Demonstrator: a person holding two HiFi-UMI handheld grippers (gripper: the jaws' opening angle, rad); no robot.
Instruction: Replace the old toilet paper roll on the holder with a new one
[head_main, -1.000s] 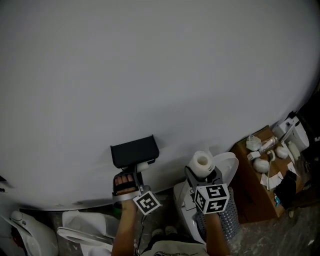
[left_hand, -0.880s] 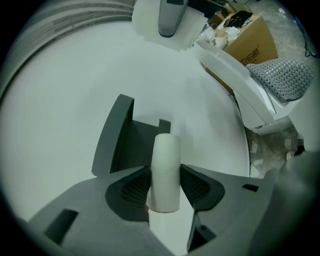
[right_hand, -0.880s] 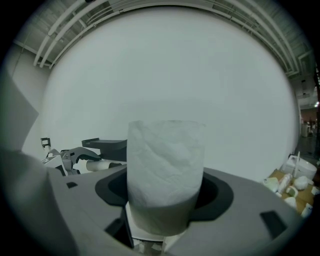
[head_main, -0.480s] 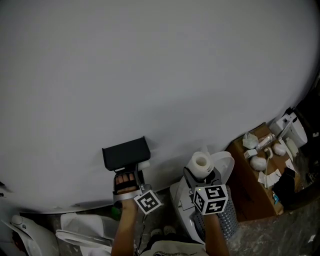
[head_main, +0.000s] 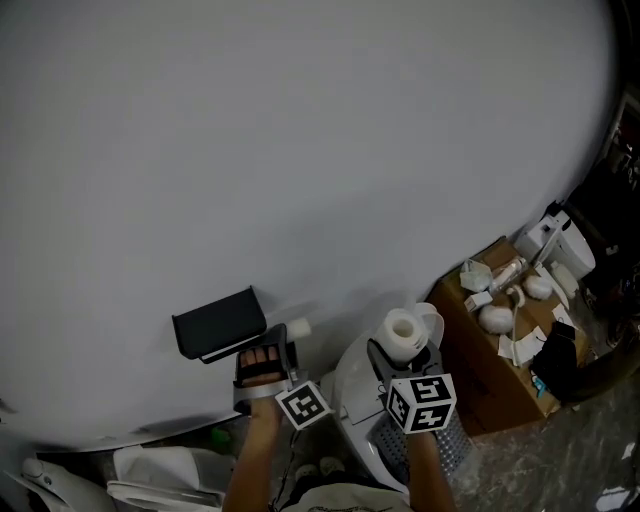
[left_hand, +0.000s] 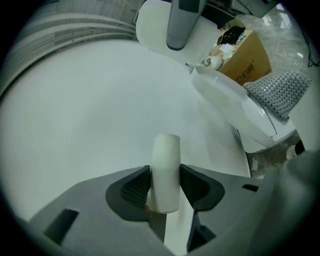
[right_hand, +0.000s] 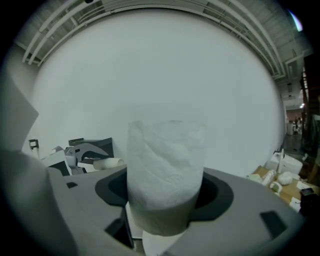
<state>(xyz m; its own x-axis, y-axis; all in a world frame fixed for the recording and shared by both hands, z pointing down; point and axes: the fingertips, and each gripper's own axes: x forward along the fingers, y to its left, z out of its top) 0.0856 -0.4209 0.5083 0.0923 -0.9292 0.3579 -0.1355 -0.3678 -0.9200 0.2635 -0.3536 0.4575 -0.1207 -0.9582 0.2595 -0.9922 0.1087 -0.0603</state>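
The black holder (head_main: 220, 322) hangs on the white wall, and its bar is hidden from me. Just right of it, my left gripper (head_main: 285, 335) is shut on the old bare cardboard tube (head_main: 295, 327). In the left gripper view that tube (left_hand: 166, 170) stands between the ribbed pads (left_hand: 136, 187), which press on both its sides. My right gripper (head_main: 403, 348) is shut on a full white toilet paper roll (head_main: 403, 328), held upright further right. The roll (right_hand: 166, 175) fills the right gripper view, where the holder (right_hand: 92, 145) shows at the left.
A white toilet (head_main: 355, 385) stands below the grippers, its lid (left_hand: 235, 107) near the left gripper. An open cardboard box (head_main: 485, 370) of white items sits at the right. White bags or fixtures (head_main: 160, 470) lie at the lower left.
My left gripper has drawn the cardboard tube out from under the holder and to the right. The holder now sits further left in view. The right gripper still holds the roll.
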